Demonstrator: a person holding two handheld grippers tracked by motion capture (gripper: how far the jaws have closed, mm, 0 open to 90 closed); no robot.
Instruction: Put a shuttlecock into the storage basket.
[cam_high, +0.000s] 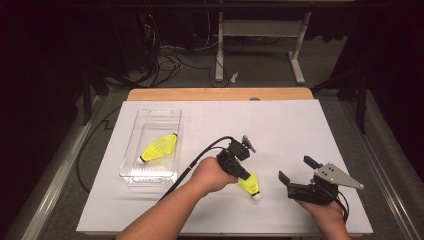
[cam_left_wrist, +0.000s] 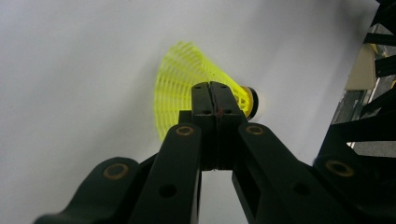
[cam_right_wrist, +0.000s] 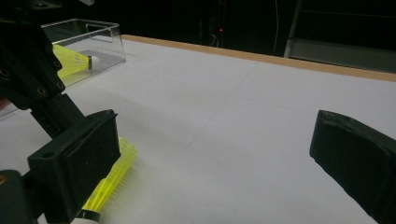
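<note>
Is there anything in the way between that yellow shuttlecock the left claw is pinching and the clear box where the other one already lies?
Nothing visible is. The left gripper has its jaws shut on the skirt of the shuttlecock, and only bare white table lies between it and the clear box. The box is open on top, with one shuttlecock in the box.

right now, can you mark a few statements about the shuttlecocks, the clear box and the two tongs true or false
1. The left tongs are shut on the yellow shuttlecock on the white table cover. True.
2. The right tongs hold a shuttlecock. False: their jaws stand open with nothing between them.
3. A second shuttlecock lies inside the clear box. True.
4. The clear box sits to the right of both hands. False: it sits at the left side of the table.
5. The gripped shuttlecock is white with a yellow tip. False: its skirt is yellow, its tip white.
</note>
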